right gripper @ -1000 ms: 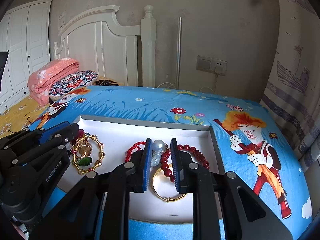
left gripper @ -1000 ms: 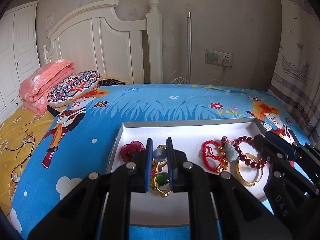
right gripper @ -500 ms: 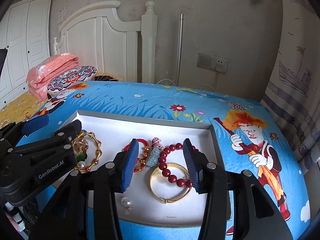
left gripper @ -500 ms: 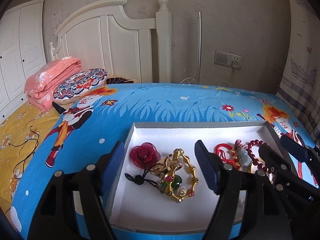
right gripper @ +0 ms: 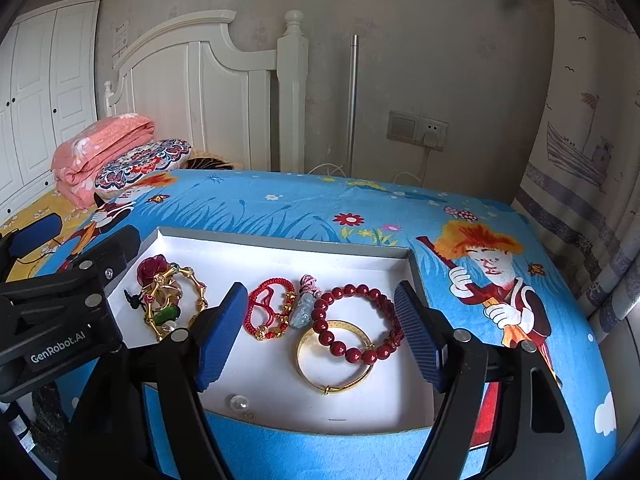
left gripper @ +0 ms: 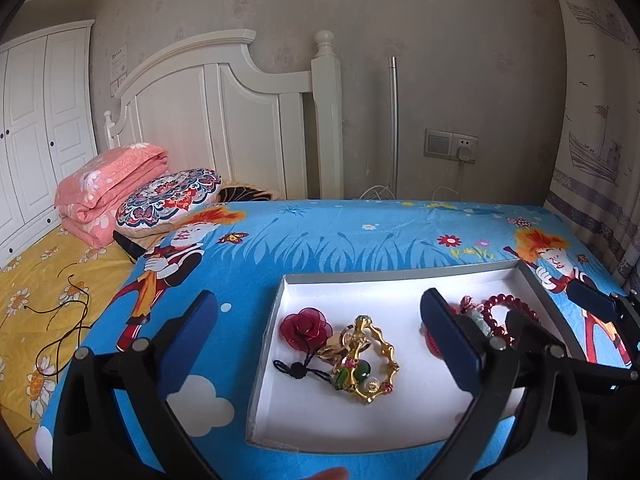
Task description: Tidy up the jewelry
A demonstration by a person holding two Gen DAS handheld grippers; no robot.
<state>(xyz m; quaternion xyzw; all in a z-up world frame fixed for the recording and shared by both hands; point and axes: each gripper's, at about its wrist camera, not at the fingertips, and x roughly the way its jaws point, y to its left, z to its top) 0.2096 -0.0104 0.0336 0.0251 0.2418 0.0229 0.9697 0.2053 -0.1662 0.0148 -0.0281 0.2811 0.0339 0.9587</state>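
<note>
While both claws hang over the bed, the white shallow box lies flat on the blue cartoon bedsheet with all the jewelry inside it. The left gripper has just been spreading its jaws and now stands with them wide apart, nothing pinched between the blue pads; framed in the gap, in the left part of the box, lie a red fabric rose with a dark cord and a gold bamboo-link bracelet tangled with a green stone and small charms, the rose touching the bracelet's left side. The right gripper has likewise just been opening and its jaws are parted, gripping nothing. Between its pads, on the box floor, sit a red woven cord bracelet with gold beads, a pale blue-grey stone pendant just beside it, a dark red bead bracelet, and a plain gold bangle that the bead bracelet overlaps at its upper edge. A loose pearl and a tiny gold ring lie near the front wall of the box, apart from the rest. From the right wrist view the left gripper's black body shows at the left, over the box's left corner. At the head of the bed sit a folded pink quilt and a patterned round cushion before the white headboard.
</note>
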